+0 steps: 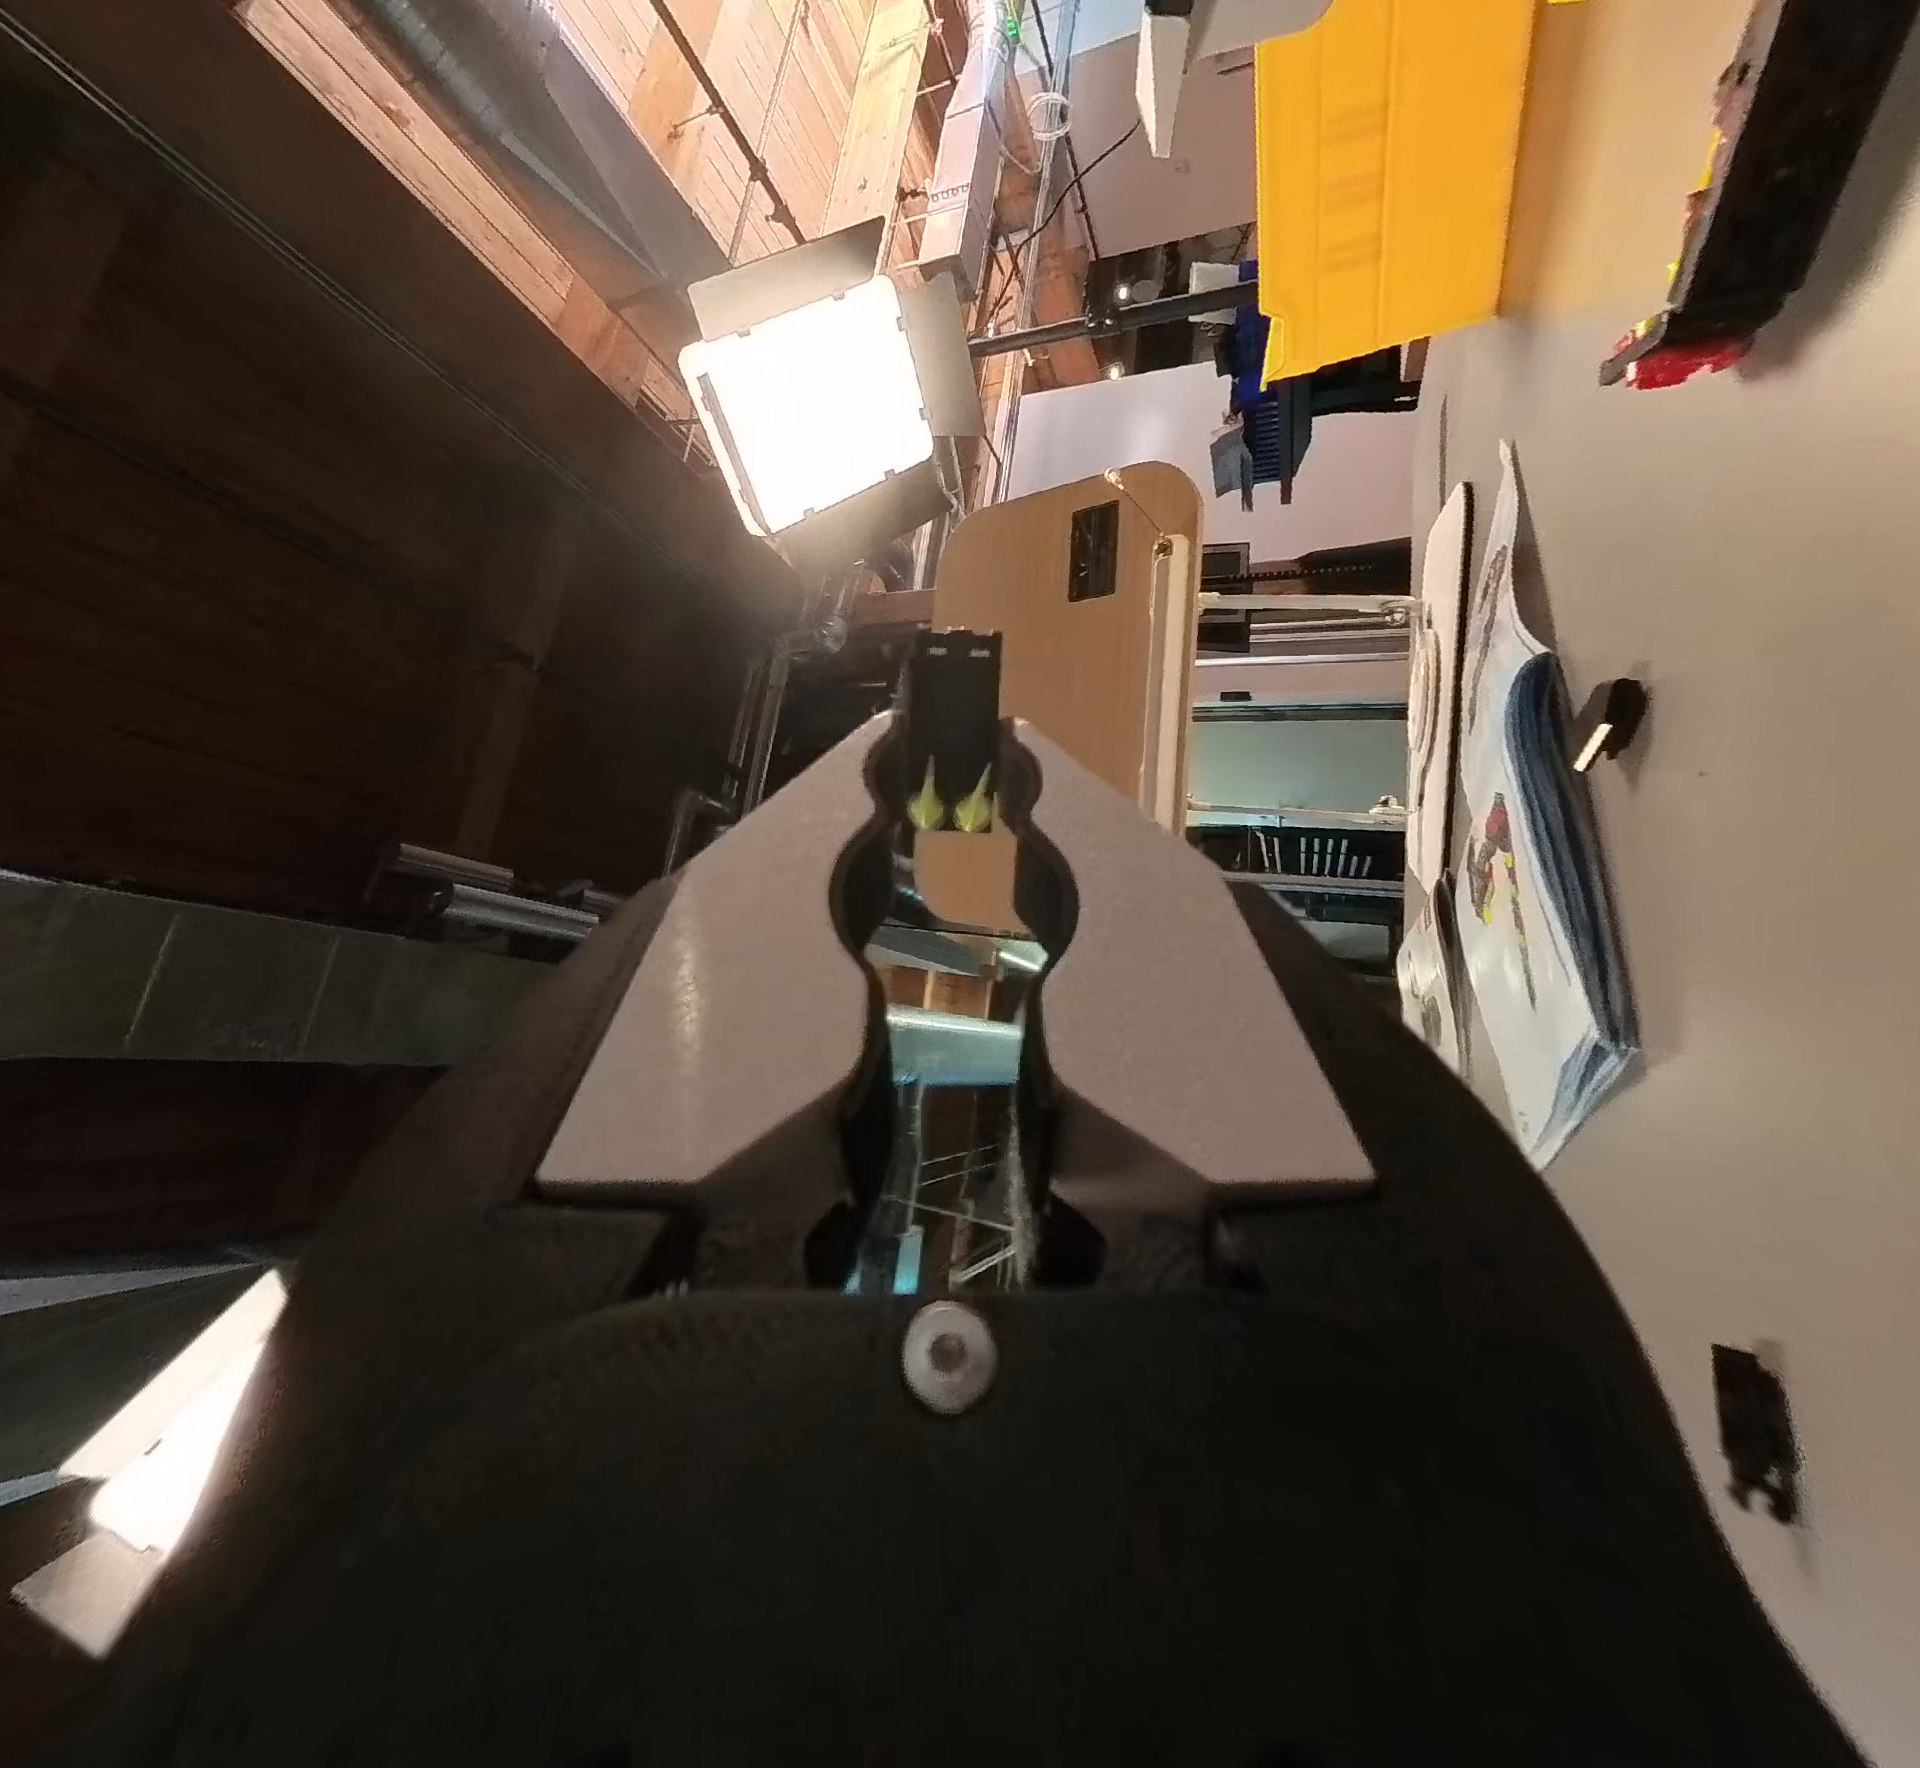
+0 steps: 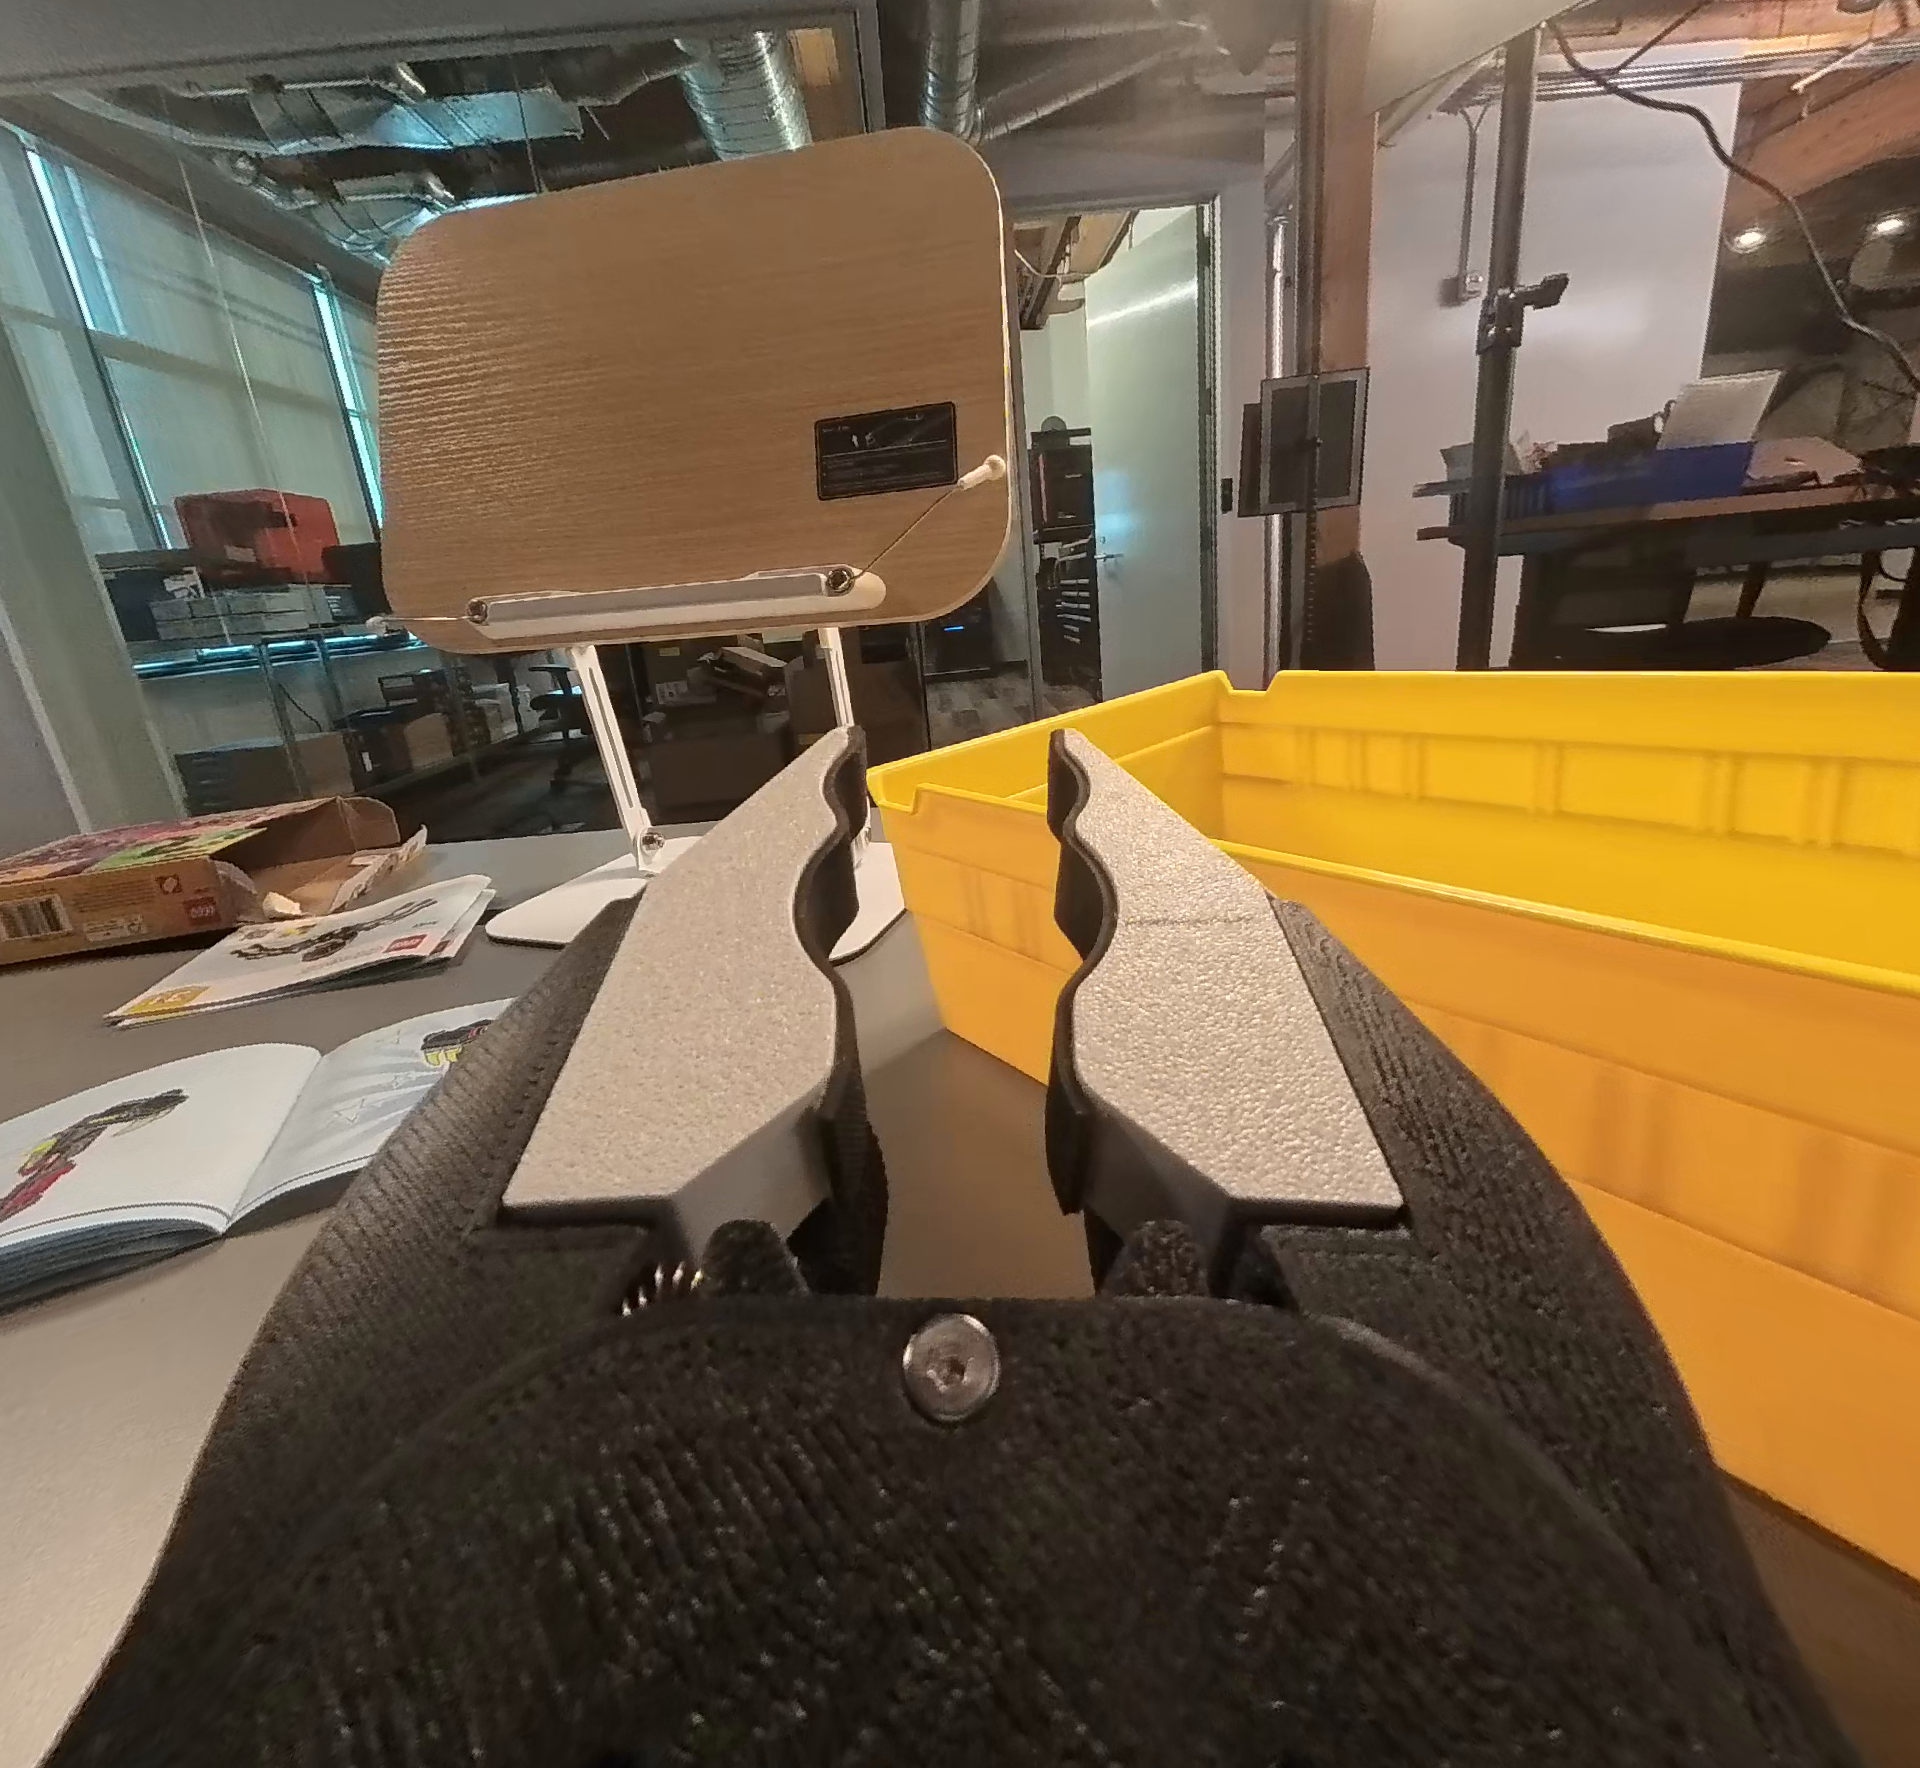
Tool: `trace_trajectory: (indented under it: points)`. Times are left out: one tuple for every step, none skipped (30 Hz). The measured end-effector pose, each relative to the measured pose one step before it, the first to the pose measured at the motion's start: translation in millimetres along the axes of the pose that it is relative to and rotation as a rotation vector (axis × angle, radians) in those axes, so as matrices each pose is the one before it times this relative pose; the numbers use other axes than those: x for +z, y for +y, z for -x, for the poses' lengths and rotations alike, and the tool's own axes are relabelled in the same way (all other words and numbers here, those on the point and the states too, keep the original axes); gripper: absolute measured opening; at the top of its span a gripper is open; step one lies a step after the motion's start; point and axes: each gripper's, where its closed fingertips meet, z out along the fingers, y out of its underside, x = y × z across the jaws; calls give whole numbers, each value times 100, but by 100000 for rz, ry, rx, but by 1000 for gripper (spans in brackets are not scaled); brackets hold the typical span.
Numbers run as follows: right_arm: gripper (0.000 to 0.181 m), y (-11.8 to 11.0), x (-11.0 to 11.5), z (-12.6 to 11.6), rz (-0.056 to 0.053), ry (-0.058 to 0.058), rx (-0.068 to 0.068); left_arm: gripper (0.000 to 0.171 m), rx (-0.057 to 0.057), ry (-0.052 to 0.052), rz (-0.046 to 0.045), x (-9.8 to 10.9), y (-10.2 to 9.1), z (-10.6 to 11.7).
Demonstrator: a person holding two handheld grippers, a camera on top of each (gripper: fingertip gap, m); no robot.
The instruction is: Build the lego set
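My left gripper is shut on a black lego piece with two yellow-green pointed marks, held up in the air with the view rolled sideways. My right gripper is open and empty, low over the grey table, with the yellow bin just to its right. The other gripper's white finger shows at the top of the left wrist view. A red and black lego build lies beside a black tray on the table. A small black piece lies near the open booklet.
A wooden book stand on a white base stands behind the right gripper. An open instruction booklet, a second booklet and an opened cardboard box lie at the left. A bright light panel hangs beyond the table. Another black piece lies on the table.
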Motion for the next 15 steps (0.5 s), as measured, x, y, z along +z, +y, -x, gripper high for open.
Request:
trace_trajectory:
  points:
    - [33,-3,-3,18,-18,-69,-14,15,-670,663,-212,-11,-43,-171]
    - [33,-7,-11,4,-23,-31,-74,15,-895,517,-160,-22,-47,-140]
    - [33,-7,-5,10,-46,5,-104,15,-1442,515,-119,-3,-62,-150]
    - [33,-11,-13,17,-47,-40,-45,15,-2673,600,78,21,-49,-174]
    - [33,5,-7,15,39,-48,-19,15,-4773,1069,681,75,63,-249]
    - [33,5,8,4,16,-33,-58,15,-6383,1745,1232,97,113,-375]
    - [33,-11,-3,19,-72,-43,-77,15,-6701,1705,1282,170,154,-377]
    - [33,-6,18,23,-16,-109,-146,15,-5747,1401,852,158,148,-332]
    - [33,8,27,49,40,-209,-203,15,-3952,1499,786,182,163,-320]
    - [33,10,43,72,10,-287,-275,15,-2259,988,1149,163,289,-261]
    - [33,6,55,105,16,-388,-383,15,-1006,1167,1449,155,375,-313]
    - [33,19,76,123,44,-423,-497,15,-312,1511,1549,149,392,-357]
    - [33,25,73,156,12,-488,-589,15,-51,1267,965,95,273,-295]
    - [33,17,112,164,-51,-431,-714,15,-300,1417,476,90,177,-328]
    - [33,49,158,166,-79,-325,-898,15,-1027,1675,472,193,230,-318]
